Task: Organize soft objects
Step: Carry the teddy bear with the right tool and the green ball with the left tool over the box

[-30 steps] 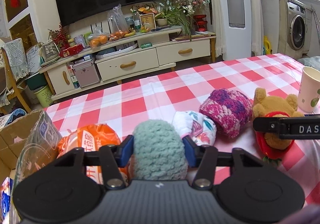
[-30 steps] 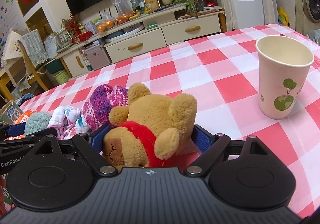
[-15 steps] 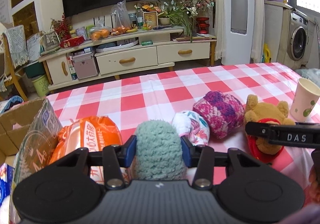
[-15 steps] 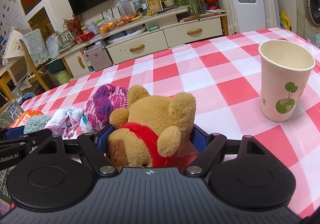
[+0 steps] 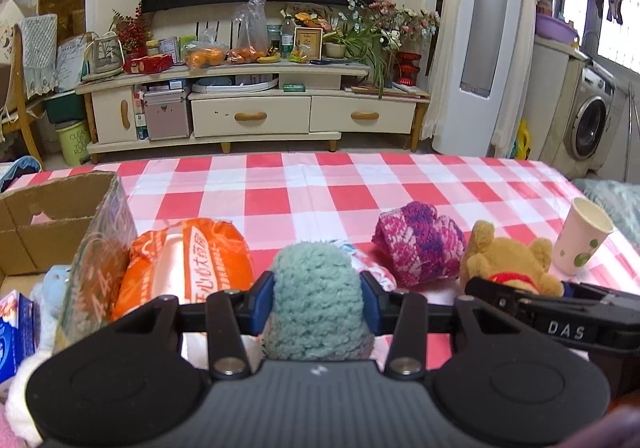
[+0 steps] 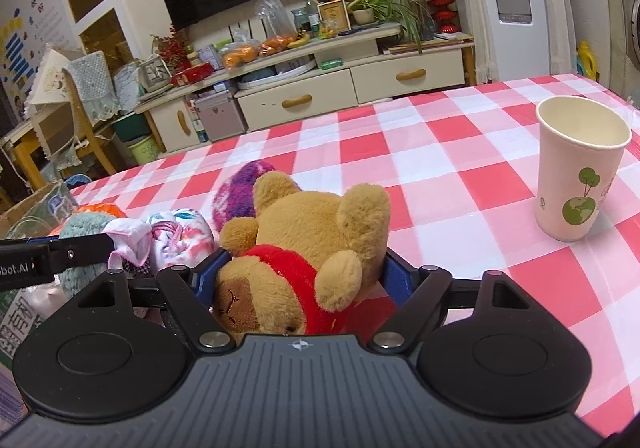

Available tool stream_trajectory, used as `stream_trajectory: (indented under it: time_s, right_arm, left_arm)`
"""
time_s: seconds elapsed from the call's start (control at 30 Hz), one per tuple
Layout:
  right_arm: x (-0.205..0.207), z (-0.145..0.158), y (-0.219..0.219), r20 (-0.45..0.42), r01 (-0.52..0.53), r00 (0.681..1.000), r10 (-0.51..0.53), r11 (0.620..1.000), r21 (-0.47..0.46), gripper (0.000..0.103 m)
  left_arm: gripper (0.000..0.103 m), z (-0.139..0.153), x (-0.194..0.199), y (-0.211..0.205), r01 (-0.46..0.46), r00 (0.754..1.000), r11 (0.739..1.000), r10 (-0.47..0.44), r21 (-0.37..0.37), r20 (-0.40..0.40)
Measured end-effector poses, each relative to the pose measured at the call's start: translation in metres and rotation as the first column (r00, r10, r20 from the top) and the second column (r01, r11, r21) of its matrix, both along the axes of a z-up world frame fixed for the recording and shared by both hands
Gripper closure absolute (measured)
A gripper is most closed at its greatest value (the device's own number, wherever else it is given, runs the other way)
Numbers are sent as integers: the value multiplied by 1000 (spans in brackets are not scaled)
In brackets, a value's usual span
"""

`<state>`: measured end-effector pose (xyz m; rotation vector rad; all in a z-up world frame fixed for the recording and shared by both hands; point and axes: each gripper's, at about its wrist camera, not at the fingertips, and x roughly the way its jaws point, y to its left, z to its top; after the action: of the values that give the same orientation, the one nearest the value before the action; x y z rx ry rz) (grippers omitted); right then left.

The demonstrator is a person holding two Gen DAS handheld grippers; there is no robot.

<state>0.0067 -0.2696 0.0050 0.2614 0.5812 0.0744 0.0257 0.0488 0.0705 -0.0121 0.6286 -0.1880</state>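
Observation:
My left gripper is shut on a mint-green knitted piece, held above the red-checked table. My right gripper is shut on a brown teddy bear with a red scarf, head toward the camera; the bear also shows in the left wrist view. A pink-purple knitted piece and a floral white cloth roll lie on the table between the two grippers. The green piece shows at the left of the right wrist view.
An orange plastic package lies left of the green piece. A cardboard box and a clear bag stand at the table's left. A paper cup stands at the right. A TV cabinet is beyond the table.
Both grippers have lifted with their loads and pulled back, so more of the table and room shows. The left view has levelled and the box has come into sight.

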Motion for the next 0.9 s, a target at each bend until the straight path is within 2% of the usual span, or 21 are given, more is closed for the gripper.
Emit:
stream_trajectory:
  time_s: [0.33,0.47,0.57,0.63,0.77,0.9]
  right_arm:
    - [-2,2,21,25,-48,999,48,999,-22,4]
    - [-3,4,29,37,-61,997,62,998,-31,4]
    - [-4,6,34,45,-71,996,72,997,-24,5]
    - [-6,6,39,52,-78,995,79,996,-32,5]
    - [-6,6,45,56,-88,994,90,995,-41,4]
    - [-4,2,49,52,-95,994,99,993,-64,5]
  left_arm:
    - [59,10,-9,20,8,1000,997,-8,-79,4]
    - [63,15,-13,27,3,1000,995,-2,-100,15]
    - [71,19,-16,34,2,999,995,2,-104,39]
    - [73,20,-16,37,-1,999,994,5,-111,43]
    - [73,18,-16,42,-8,1000,994,11,-112,27]
    - [73,13,-20,38,31,999,993,-31,-117,8]
